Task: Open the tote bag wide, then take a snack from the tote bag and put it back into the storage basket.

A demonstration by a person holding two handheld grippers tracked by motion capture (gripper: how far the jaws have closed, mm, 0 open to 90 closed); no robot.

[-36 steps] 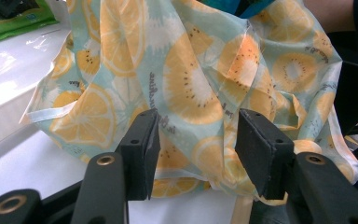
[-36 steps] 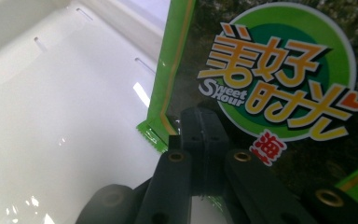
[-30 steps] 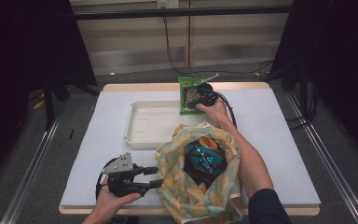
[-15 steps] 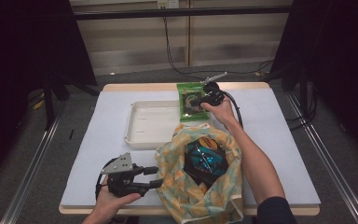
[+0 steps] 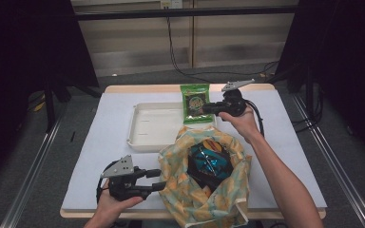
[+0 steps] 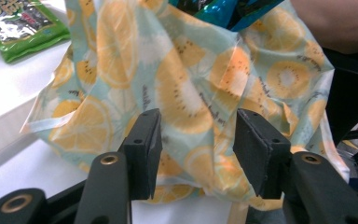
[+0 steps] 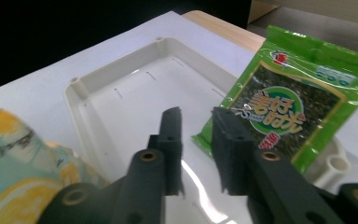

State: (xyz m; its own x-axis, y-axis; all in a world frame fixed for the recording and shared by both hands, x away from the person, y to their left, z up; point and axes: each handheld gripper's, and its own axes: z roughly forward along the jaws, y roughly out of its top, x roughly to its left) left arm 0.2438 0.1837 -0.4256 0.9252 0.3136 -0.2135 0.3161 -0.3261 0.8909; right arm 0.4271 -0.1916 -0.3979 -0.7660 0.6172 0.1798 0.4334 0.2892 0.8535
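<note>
High view: the right claw (image 5: 208,108), upper centre, has just been opening and holds nothing; its tips are at the green snack packet (image 5: 195,103) lying on the right rim of the white tray (image 5: 142,137). At lower left, the left claw (image 5: 157,179) touches the fruit-print bag (image 5: 183,190) on the counter (image 5: 294,156).

Left gripper view: the left claw (image 6: 196,140) stands half apart with bag cloth between its jaws.

Right gripper view: the right claw (image 7: 196,140) is parted, empty, just left of the packet (image 7: 303,98).

Black claws (image 5: 154,179) with brass-ringed screws, a grey three-cornered plate (image 5: 120,166) on top – bare forearms, no sleeves.
</note>
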